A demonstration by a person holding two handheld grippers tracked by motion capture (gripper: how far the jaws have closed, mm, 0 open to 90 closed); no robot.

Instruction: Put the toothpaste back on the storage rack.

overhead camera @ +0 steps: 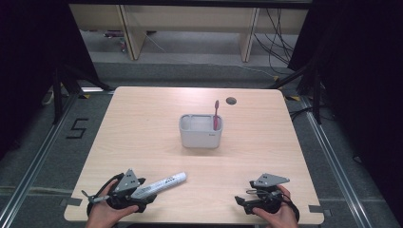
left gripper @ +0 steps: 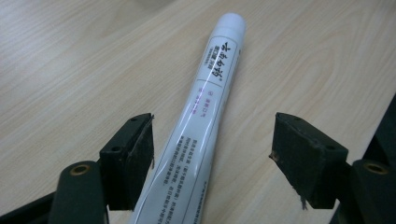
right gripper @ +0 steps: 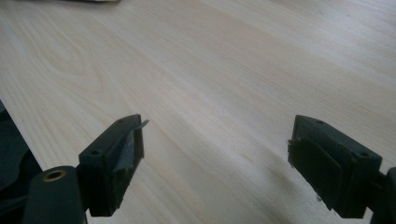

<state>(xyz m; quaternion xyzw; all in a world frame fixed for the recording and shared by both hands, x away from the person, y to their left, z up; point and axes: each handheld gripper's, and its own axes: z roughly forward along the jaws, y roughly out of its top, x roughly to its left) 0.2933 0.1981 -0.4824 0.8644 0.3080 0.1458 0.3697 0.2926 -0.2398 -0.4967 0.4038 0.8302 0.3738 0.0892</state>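
A white toothpaste tube (overhead camera: 164, 183) with printed text lies flat near the table's front left, its cap end pointing toward the middle. My left gripper (overhead camera: 148, 194) stands open around the tube's rear part; in the left gripper view the tube (left gripper: 205, 102) runs between the jaws close to the left pad (left gripper: 140, 154), with a clear gap to the right pad (left gripper: 299, 163). My right gripper (overhead camera: 241, 202) rests at the front right, open (right gripper: 217, 140) over bare wood. A grey holder (overhead camera: 200, 135) stands mid-table with a red toothbrush (overhead camera: 216, 114) upright in its right end.
The light wooden table (overhead camera: 142, 118) has a round cable hole (overhead camera: 231, 100) near its far edge. Beyond the table are desk legs and loose cables (overhead camera: 275, 42) on the floor. Bare wood lies between the holder and both grippers.
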